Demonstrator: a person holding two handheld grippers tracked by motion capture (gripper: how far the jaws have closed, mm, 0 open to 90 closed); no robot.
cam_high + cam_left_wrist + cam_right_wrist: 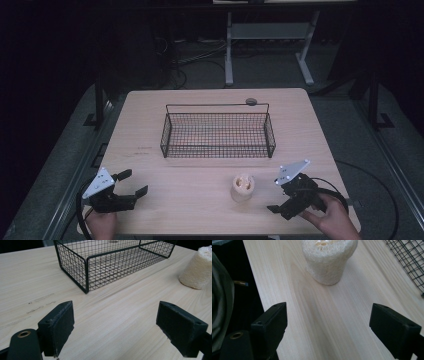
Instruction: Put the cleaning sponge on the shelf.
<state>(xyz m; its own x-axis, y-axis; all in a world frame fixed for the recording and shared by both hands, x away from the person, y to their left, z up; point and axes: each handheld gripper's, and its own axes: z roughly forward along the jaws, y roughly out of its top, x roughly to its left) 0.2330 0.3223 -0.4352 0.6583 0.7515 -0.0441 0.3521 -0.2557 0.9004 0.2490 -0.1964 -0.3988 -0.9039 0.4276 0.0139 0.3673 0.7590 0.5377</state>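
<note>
Pale loofah piece (243, 187) stands upright on the wooden tabletop (200, 190), near its front edge, in front of the black wire basket (218, 134) and apart from it. Right gripper (282, 201) just beside it, jaws wide, holding nothing. Left gripper (134, 183) well apart at front left, jaws also wide and empty.

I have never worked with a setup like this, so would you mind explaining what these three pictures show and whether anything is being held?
There is no robot arm here: a person holds hand-operated tongs in each hand. The high view looks down on a wooden table. The left tongs and right tongs sit near its front edge. The other two pictures come from cameras riding on each tool, looking along its black jaws. On the table stand a black wire basket, seemingly empty, and a pale loofah piece, upright, just ahead of the right tongs. Both tongs are open and hold nothing.
</note>
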